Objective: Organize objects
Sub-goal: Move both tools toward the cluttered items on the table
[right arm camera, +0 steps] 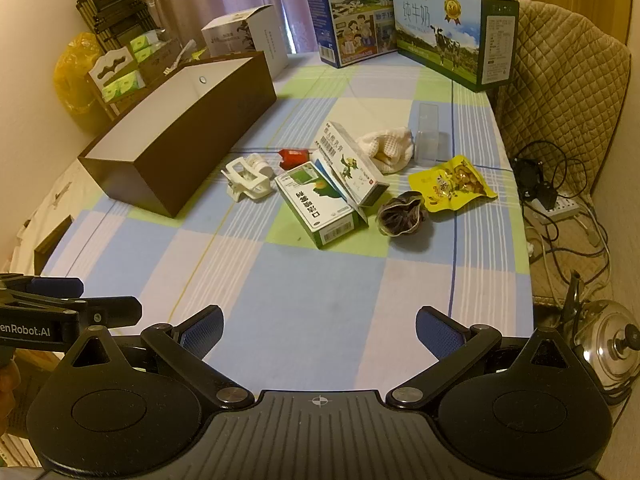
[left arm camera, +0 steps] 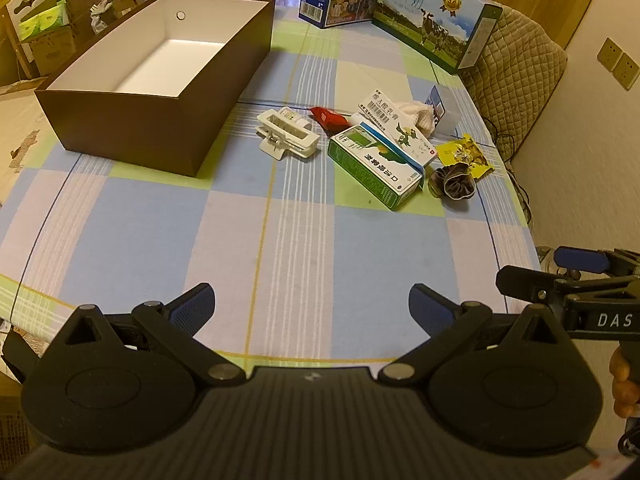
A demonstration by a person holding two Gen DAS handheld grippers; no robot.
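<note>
One brown box [left arm camera: 132,120] is sitting empty at the far left of the checked tablecloth [left arm camera: 280,248]. Beside it two medicine cartons [left arm camera: 376,172], one white clip [left arm camera: 286,136], one yellow snack packet [right arm camera: 452,184] and one dark scrunchie [right arm camera: 402,214] are lying clustered. Two milk cases [right arm camera: 440,28] are standing by the curtain. Left gripper [left arm camera: 312,308] and right gripper [right arm camera: 320,330] are both hovering low, fingers spread wide, gripping nothing.

Left wrist view: low over near table edge, facing forward across checked tablecloth [left arm camera: 160,216], brown box [left arm camera: 160,80] left-ahead, well back from clutter. Right wrist view: same height, set to right, facing same way, box [right arm camera: 180,132] seen more side-on. Both share box, green carton [left arm camera: 376,168] [right arm camera: 320,204], milk cartons [left arm camera: 432,20] [right arm camera: 440,28]. Each catches other gripper at edge.
</note>
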